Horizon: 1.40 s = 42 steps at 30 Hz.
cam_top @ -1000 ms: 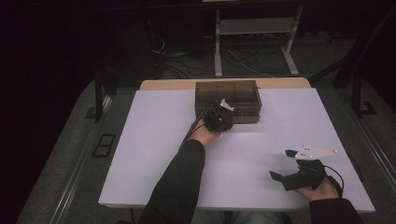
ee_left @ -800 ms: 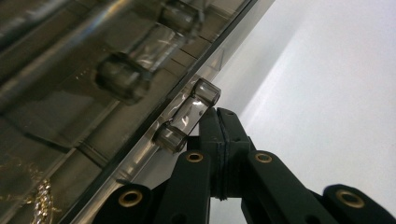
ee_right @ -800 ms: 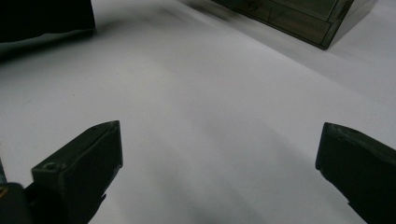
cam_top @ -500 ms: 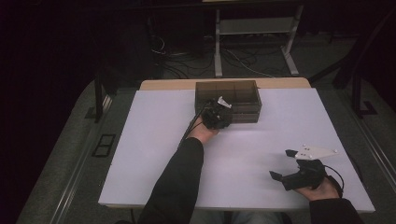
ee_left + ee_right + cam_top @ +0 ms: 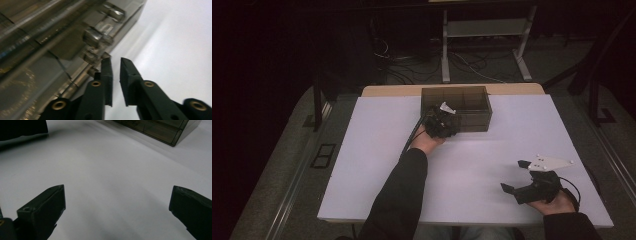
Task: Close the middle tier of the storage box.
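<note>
Left gripper (image 5: 115, 61), jaws nearly closed on nothing, tips at the front wall of the smoky transparent plastic compartment box (image 5: 472, 116). Right gripper (image 5: 117, 202), jaws spread wide and empty, above the white tabletop (image 5: 377, 150), well apart from the box.

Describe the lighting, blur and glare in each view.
High view: the white table is lit, the surroundings dark. Left gripper view: the smoky box is smeared by blur and glints with reflections; the left hand-held gripper is sharper. Right gripper view: soft shadows cross the table, focus mild.
</note>
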Available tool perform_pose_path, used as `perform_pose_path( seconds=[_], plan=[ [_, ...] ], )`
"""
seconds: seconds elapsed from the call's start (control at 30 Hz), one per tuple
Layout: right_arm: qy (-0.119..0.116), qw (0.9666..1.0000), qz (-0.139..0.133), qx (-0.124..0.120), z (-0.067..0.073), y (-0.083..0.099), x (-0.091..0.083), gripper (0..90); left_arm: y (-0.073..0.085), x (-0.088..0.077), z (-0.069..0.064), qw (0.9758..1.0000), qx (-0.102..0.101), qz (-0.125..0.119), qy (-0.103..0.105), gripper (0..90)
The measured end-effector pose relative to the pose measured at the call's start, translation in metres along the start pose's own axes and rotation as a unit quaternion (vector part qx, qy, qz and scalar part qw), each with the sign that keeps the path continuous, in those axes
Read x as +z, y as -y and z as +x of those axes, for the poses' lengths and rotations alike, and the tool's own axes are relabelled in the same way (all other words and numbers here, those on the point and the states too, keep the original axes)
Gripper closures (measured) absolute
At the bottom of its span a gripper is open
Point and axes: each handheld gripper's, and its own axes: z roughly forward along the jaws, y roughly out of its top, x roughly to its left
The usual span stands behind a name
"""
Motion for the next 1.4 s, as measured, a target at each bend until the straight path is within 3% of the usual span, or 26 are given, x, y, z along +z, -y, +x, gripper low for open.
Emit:
perform_pose_path(
  seconds=[0.07,0.33,0.43,0.6,0.8,1.03,1.4],
  plan=[
    [0.001,1.0,0.001,0.0,0.0,0.0,0.0,0.0,0.002,-0.004,-0.004,1.0,-0.005,-0.004,-0.001,70.7],
    [0.002,1.0,-0.001,0.0,0.0,-0.001,0.0,0.0,0.008,-0.026,-0.011,0.9989,-0.002,-0.032,0.033,42.4],
    [0.001,1.0,0.0,-0.002,0.001,-0.001,0.001,0.0,0.01,-0.035,-0.012,0.9984,0.005,-0.04,0.038,36.2],
    [0.0,1.0,0.001,-0.002,0.002,-0.001,0.001,0.0,0.015,-0.046,-0.012,0.9968,-0.006,-0.055,0.057,24.3],
    [0.001,1.0,0.001,-0.004,0.003,-0.002,0.001,0.0,0.018,-0.055,-0.016,0.9968,-0.005,-0.057,0.056,0.0],
    [0.001,1.0,0.001,-0.003,0.003,-0.001,0.001,0.0,0.027,-0.067,-0.02,0.9965,0.0,-0.063,0.055,0.0],
    [0.002,1.0,0.001,-0.004,0.003,-0.002,0.001,0.0,0.048,-0.09,-0.023,0.9961,0.008,-0.083,0.03,0.0]
  ],
)
